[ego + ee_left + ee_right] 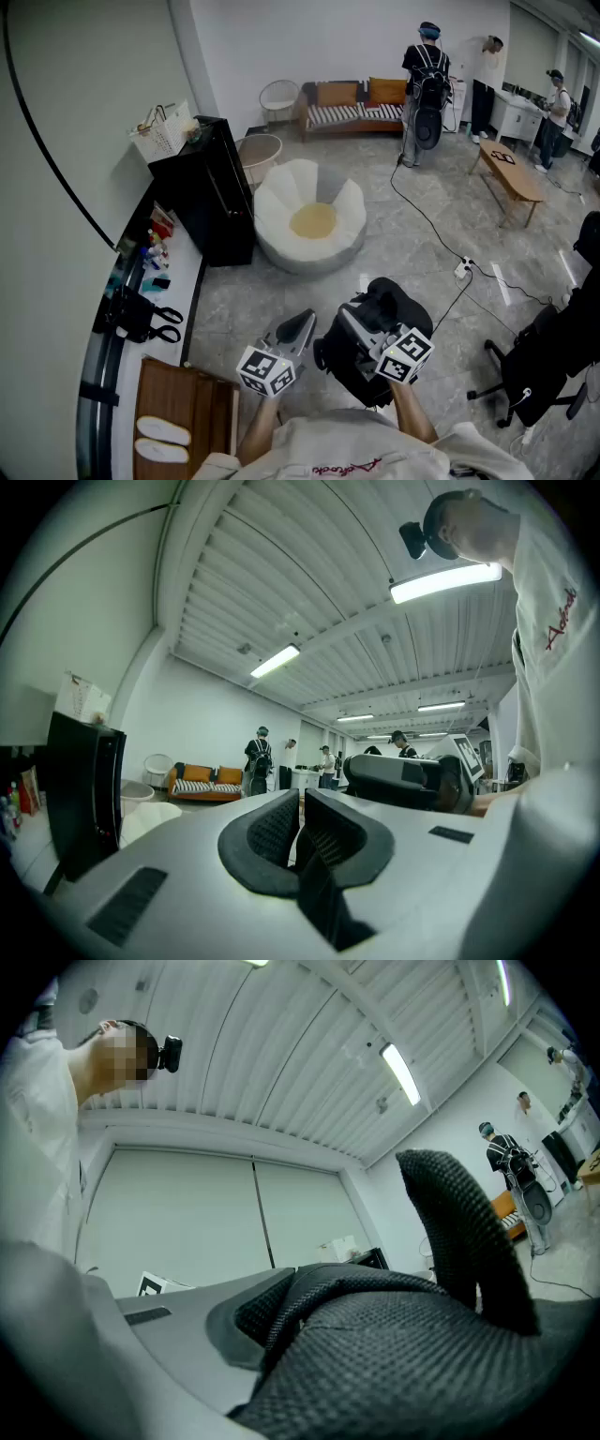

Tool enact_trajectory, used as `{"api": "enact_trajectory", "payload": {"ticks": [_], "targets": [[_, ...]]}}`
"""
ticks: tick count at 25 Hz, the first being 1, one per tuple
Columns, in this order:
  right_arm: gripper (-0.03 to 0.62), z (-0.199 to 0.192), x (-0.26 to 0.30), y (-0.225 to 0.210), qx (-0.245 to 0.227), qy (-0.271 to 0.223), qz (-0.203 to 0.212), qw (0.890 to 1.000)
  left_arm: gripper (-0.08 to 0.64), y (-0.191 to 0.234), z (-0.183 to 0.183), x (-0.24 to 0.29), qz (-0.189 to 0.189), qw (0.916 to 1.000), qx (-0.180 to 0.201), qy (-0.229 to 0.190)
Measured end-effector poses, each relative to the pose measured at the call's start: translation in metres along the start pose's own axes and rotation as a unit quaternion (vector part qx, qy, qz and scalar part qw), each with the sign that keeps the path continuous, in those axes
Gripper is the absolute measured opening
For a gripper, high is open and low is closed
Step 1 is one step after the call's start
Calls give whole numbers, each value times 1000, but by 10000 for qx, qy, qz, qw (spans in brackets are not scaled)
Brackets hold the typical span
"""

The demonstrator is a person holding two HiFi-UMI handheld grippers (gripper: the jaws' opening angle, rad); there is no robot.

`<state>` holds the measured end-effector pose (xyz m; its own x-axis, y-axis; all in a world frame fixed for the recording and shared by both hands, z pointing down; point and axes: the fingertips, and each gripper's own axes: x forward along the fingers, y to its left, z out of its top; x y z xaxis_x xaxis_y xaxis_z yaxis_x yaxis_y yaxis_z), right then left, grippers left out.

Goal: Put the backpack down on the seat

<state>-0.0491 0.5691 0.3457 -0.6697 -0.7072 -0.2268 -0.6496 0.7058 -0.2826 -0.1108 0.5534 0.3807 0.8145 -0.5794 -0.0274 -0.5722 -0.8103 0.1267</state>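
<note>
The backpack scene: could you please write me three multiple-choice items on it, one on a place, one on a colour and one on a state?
1. Where is the backpack relative to the white seat?
A. Lying on it
B. Held nearer the person, not yet on it
C. Behind it, by the wall

2. What colour is the cushion in the middle of the seat?
A. Yellowish
B. Red
C. Blue

3. How is the right claw?
A. Open and empty
B. Shut on the backpack
C. Out of every view

Answers:
1. B. The head view shows the backpack close in front of the person, with bare floor between it and the seat.
2. A. The round middle is pale yellow against the white petals.
3. B. The right gripper view shows black mesh fabric clamped in the jaws.
</note>
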Motion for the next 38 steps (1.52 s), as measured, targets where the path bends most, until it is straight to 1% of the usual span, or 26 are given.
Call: {"api": "enact_trajectory", "payload": {"ticks": [9,16,23,28,32,38], "targets": [[34,-13,4,-5,76,75,-29,9999,43,9,-12,5,7,9999,-29,106],[34,-7,1,-10,204,-8,23,9998,43,8,-11,8,42,9998,16,176],[34,1,-11,-25,212,45,157,9996,43,0,-11,20,263,9993,65,243],[34,0,-27,-36,286,102,306,9991,43,-14,-22,30,460,9981,123,393],[34,-2,-36,-50,403,187,381,9983,43,-20,-31,38,589,9975,-10,398],[34,-9,-40,-70,484,277,340,9979,43,-19,-42,55,599,9971,-104,458]]}}
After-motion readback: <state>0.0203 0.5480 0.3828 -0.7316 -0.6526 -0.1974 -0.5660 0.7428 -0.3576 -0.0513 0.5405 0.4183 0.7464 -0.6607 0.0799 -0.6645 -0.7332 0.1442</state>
